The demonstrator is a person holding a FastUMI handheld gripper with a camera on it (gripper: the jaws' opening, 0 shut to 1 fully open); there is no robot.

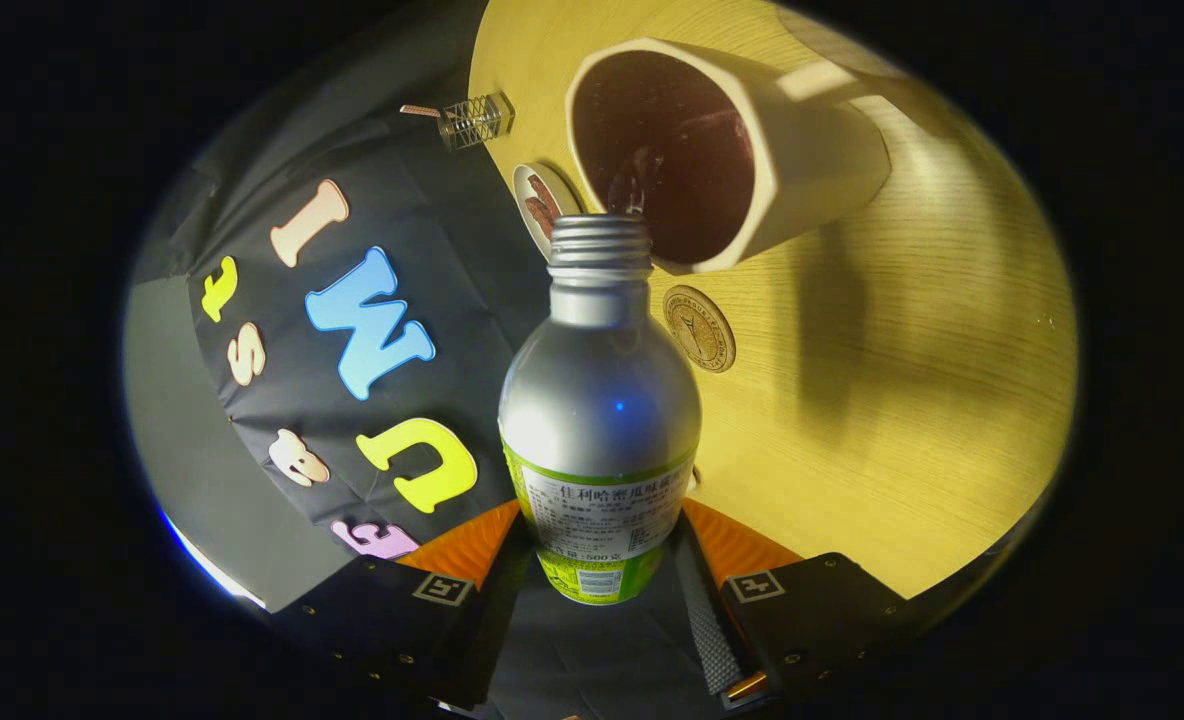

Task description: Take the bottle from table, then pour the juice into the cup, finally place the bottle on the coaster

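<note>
- The gripper (600, 560) is clamped on the silver bottle (600, 400).
- The bottle's open mouth sits at the cup (732, 150) rim, above the table (912, 400).
- A round coaster (699, 328) lies just beside the bottle's neck.

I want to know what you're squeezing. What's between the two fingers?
In the gripper view, the bottle sits between the gripper fingers, its open mouth tipped toward the cup.

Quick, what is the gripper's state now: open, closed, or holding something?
Gripper: closed on the bottle, both fingers pressing its sides, its open mouth at the cup rim.
</note>
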